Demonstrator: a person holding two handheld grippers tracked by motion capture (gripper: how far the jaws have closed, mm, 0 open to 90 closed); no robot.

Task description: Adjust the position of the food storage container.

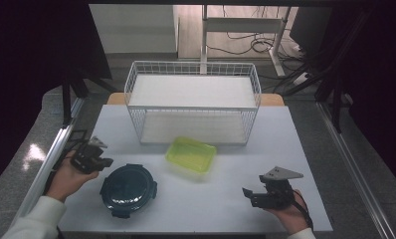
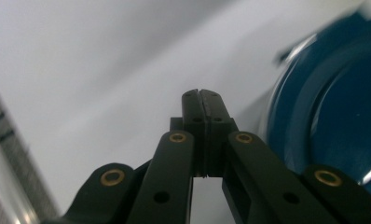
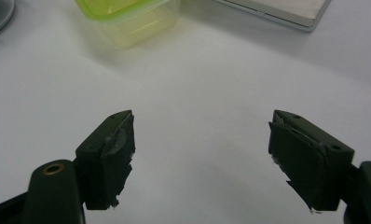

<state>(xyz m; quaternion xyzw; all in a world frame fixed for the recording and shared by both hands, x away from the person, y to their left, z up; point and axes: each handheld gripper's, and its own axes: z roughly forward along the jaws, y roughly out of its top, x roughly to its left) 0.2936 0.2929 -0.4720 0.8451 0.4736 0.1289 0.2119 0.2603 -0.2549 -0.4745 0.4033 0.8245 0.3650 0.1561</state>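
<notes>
The round dark-blue plastic container with clip-on lid sits near the front left of the white table. Your left gripper hovers just beside its left rim, jaws pressed together on nothing. Behind it lies the yellow-green rectangular plastic tub, before the white wire basket. Your right gripper rests well apart, jaws wide.

We wear a white sleeve on our left arm. Our left gripper and right gripper are black, with brass-ringed pivots, grey three-cornered top plates and worn, chipped pads. A black cable trails at the right wrist.
</notes>
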